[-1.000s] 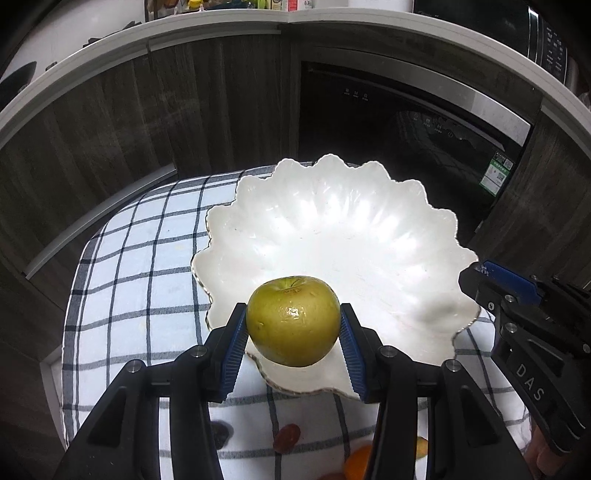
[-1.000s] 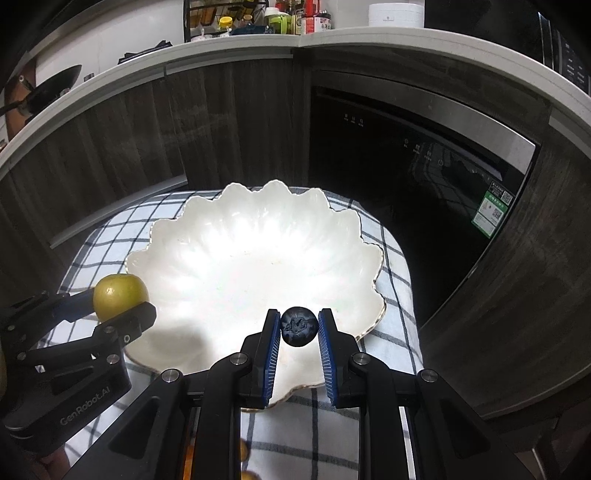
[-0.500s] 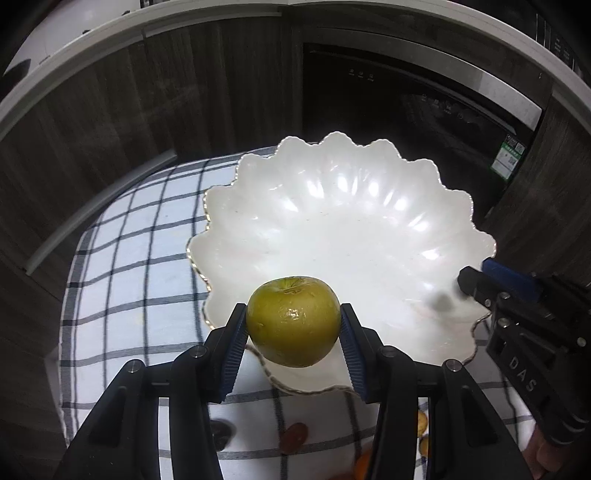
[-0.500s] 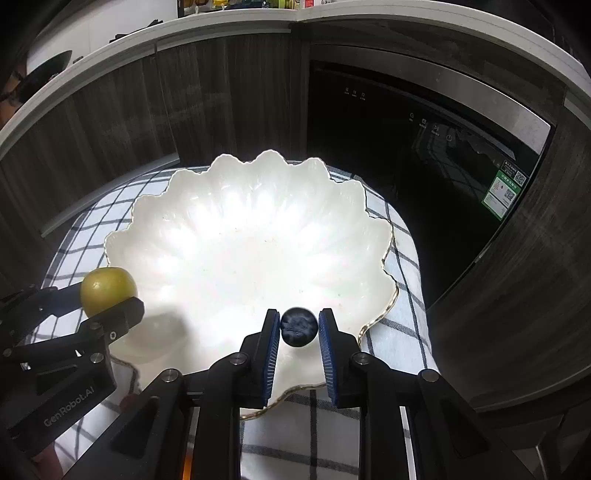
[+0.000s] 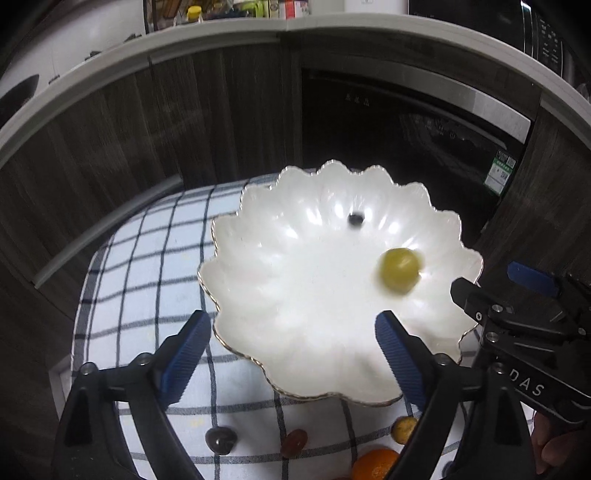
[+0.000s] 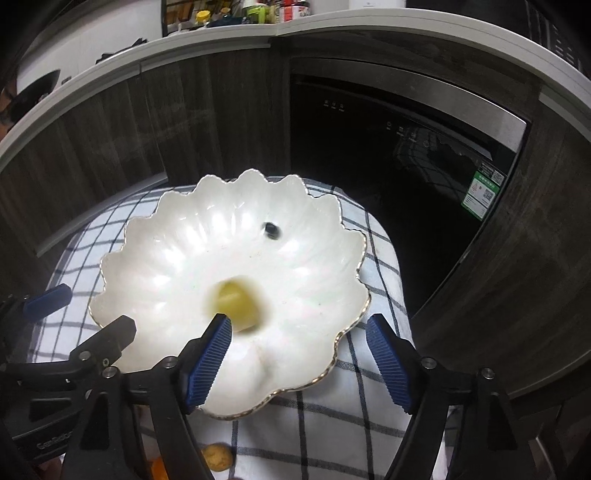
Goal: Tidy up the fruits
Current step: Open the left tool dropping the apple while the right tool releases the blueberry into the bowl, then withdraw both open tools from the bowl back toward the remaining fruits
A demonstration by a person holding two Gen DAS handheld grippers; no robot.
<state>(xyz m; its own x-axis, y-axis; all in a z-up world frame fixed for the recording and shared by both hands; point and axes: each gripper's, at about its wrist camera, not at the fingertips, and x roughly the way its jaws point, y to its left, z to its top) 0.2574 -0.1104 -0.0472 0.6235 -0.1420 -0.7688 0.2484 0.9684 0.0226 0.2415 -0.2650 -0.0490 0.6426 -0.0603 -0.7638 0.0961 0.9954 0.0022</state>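
With both jaws just sprung open and empty, my left gripper (image 5: 291, 354) and right gripper (image 6: 299, 362) hang over the scalloped white bowl (image 5: 258, 295); the blurred green apple (image 5: 400, 270) and dark blueberry (image 5: 355, 219) seem loose inside it, leftover fruits (image 5: 293, 441) nearer me than the bowl.

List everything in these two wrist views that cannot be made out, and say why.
- Green fruit, right wrist view: motion-blurred, its lower edge behind a blue pad; whether it has settled is unclear.
- Small dark fruit, left wrist view: too small and smeared to identify.
- Orange fruit, left wrist view: cut off by the bottom edge and the left gripper.
- Items on the counter, right wrist view: too small to name.
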